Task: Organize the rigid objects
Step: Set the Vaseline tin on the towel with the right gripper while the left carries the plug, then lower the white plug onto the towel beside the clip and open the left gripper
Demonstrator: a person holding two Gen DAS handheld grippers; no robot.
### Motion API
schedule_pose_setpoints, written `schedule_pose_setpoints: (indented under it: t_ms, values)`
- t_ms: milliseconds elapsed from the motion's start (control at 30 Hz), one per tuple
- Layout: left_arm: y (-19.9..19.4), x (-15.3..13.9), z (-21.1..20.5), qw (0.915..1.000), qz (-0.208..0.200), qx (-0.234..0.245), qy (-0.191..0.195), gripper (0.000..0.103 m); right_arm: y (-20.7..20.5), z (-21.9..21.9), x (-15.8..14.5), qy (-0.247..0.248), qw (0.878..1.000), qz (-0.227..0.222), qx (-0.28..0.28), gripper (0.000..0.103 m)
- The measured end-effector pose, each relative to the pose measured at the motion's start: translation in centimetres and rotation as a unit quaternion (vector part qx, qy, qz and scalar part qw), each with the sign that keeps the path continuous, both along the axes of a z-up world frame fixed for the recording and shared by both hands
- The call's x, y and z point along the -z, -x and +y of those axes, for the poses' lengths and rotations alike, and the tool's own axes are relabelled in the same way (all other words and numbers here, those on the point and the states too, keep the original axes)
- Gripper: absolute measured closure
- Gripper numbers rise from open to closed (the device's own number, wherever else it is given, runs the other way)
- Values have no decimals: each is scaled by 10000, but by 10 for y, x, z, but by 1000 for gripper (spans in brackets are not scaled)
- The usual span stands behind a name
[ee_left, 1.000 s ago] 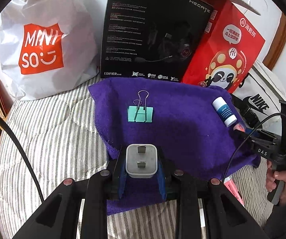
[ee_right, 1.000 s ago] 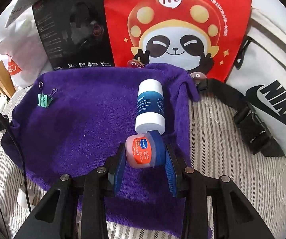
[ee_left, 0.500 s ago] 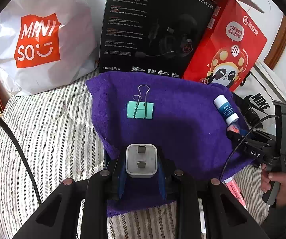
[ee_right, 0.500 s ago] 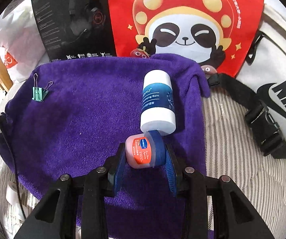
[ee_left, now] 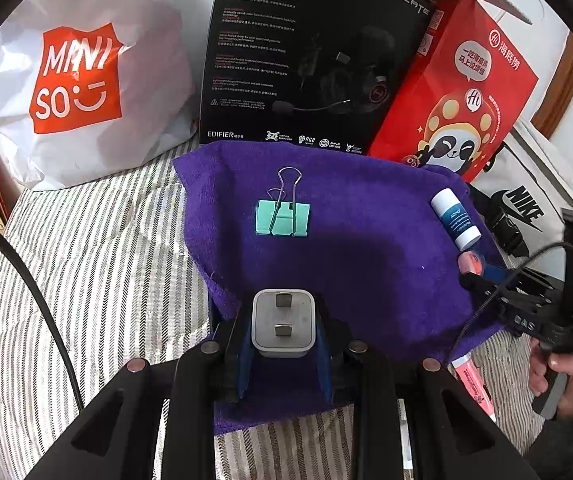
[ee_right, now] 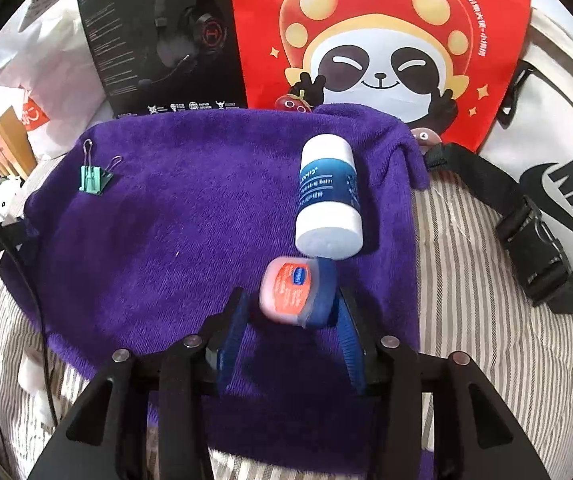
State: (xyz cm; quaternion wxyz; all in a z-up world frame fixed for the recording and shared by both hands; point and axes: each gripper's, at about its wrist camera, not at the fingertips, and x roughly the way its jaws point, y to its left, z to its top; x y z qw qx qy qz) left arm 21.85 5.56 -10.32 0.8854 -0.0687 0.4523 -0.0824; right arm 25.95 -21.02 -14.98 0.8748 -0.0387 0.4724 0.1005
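Note:
A purple towel (ee_left: 366,248) (ee_right: 174,232) lies on the striped bed. My left gripper (ee_left: 284,344) is shut on a white charger plug (ee_left: 283,324), prongs up, over the towel's near edge. A green binder clip (ee_left: 282,218) (ee_right: 93,179) lies on the towel beyond it. My right gripper (ee_right: 292,316) has its jaws spread; a small pink jar (ee_right: 292,296) (ee_left: 471,262), blurred and tilted, sits between the fingertips against the right one. A white and blue balm tube (ee_right: 329,196) (ee_left: 455,218) lies just beyond it.
A white Miniso bag (ee_left: 78,80), a black headset box (ee_left: 306,60), a red panda bag (ee_right: 386,40) and a white Nike bag (ee_right: 558,168) with a black strap (ee_right: 526,232) line the back. A pink item (ee_left: 474,388) lies by the towel's right edge.
The right gripper's jaws have spread apart and the pink jar has tipped loose between them. The right gripper moved closer to the balm tube. The left gripper still holds the plug.

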Motion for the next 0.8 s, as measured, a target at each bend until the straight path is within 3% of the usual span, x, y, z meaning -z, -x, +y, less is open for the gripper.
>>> schedule_pose_setpoints:
  t_ms: [267,600,800]
  values:
    - [-20,10,-8,9999,89,52,-78,78,34,-15,-17,-187,9994,-267,82,49]
    - [-52,21,-9,9998,191,18,-38,78,42,-27,-21,-538,9978,-372,122,49]
    - [-63,24,-21,9985,243,81,-476,78,42,-27,-19,-563,9977,-355,86,49]
